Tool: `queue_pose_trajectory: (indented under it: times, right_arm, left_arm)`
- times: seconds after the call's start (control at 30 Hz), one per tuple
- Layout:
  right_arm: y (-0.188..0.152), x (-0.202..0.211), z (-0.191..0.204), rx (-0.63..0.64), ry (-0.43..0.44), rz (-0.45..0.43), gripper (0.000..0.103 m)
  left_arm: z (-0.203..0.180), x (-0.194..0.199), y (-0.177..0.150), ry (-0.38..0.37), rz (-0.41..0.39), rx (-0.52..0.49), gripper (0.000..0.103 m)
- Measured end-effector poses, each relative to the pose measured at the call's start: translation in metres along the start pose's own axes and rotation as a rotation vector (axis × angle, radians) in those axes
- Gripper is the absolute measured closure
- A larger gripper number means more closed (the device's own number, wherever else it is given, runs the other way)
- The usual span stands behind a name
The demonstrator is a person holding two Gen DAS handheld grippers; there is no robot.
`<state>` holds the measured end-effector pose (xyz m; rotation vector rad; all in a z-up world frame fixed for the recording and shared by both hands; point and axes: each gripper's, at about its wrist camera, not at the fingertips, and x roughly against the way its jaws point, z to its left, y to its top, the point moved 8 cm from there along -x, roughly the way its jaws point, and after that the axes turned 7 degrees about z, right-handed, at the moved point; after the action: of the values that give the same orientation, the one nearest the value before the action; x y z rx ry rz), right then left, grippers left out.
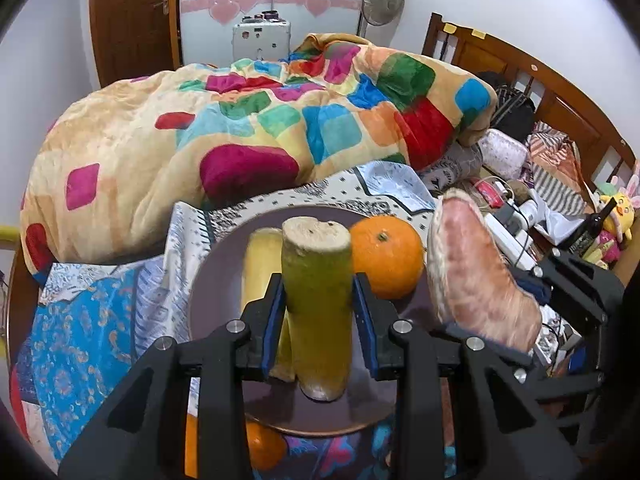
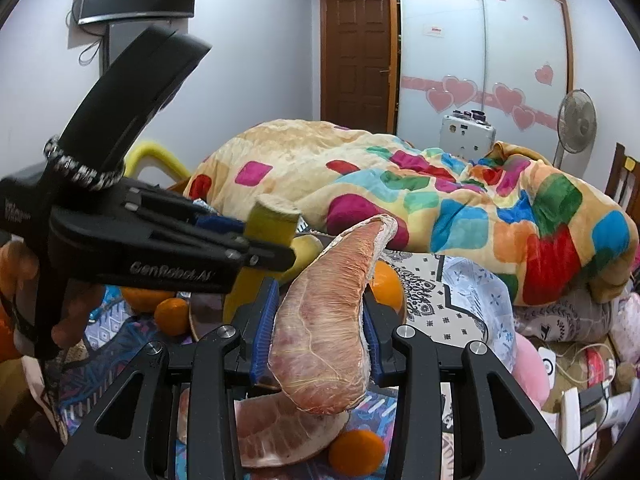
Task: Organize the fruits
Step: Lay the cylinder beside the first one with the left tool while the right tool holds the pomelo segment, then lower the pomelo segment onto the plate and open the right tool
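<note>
My left gripper [image 1: 318, 304] is shut on a green-yellow sugarcane piece [image 1: 316, 300] and holds it upright over a dark purple plate [image 1: 208, 292]. On the plate lie a second yellow cane piece [image 1: 262, 264] and an orange [image 1: 386, 256]. My right gripper [image 2: 320, 332] is shut on a pink pomelo segment [image 2: 328, 320], held up just right of the plate; it also shows in the left wrist view [image 1: 472, 272]. Another pomelo segment [image 2: 280, 436] lies below it on the cloth.
Loose oranges lie on the patterned cloth by the plate [image 1: 262, 450] [image 2: 356, 450] [image 2: 172, 316]. A colourful quilt [image 1: 240, 120] is heaped behind on the bed. Cables, a power strip [image 1: 512, 240], a bottle and toys crowd the right side. The left gripper's body [image 2: 160, 248] crosses the right wrist view.
</note>
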<state>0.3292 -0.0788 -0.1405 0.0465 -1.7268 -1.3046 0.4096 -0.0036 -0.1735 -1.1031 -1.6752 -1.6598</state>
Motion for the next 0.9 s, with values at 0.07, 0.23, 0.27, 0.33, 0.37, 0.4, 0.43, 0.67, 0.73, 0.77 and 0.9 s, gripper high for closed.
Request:
queue_pose_trajectory:
  times: [0.07, 0.23, 0.27, 0.33, 0.37, 0.4, 0.43, 0.67, 0.73, 0.77, 0.9]
  right_arm:
    - [0.0, -0.003, 0.003, 0.013, -0.001, 0.008, 0.068]
    - [0.002, -0.007, 0.01, 0.03, 0.003, 0.022, 0.068]
    - [0.002, -0.009, 0.011, 0.034, 0.005, 0.027, 0.068]
    - [0.003, -0.013, 0.015, 0.049, 0.003, 0.042, 0.068]
    - [0.004, -0.016, 0.017, 0.059, 0.0, 0.049, 0.068]
    - [0.006, -0.018, 0.018, 0.066, -0.002, 0.054, 0.068]
    - [0.007, -0.021, 0.019, 0.072, -0.004, 0.061, 0.068]
    - [0.01, -0.04, 0.023, 0.097, -0.017, 0.114, 0.068]
    - [0.01, -0.042, 0.02, 0.088, -0.03, 0.122, 0.067]
    - [0.011, -0.042, 0.019, 0.082, -0.032, 0.125, 0.063]
    - [0.014, -0.035, 0.016, 0.062, -0.041, 0.112, 0.054]
  left_arm:
    - [0.004, 0.003, 0.002, -0.007, -0.016, 0.004, 0.068]
    - [0.016, 0.012, 0.001, -0.019, -0.033, 0.039, 0.067]
    - [0.018, 0.013, 0.0, -0.015, -0.035, 0.039, 0.067]
    - [0.02, 0.016, -0.004, -0.005, -0.039, 0.034, 0.067]
    - [0.022, 0.018, -0.006, 0.0, -0.04, 0.031, 0.067]
    - [0.023, 0.02, -0.008, 0.005, -0.043, 0.029, 0.067]
    - [0.025, 0.022, -0.011, 0.012, -0.046, 0.029, 0.067]
    - [0.043, 0.033, -0.027, 0.029, -0.059, 0.05, 0.061]
    - [0.048, 0.036, -0.03, 0.03, -0.063, 0.059, 0.06]
    - [0.05, 0.038, -0.031, 0.033, -0.064, 0.061, 0.06]
    - [0.055, 0.046, -0.038, 0.034, -0.07, 0.071, 0.06]
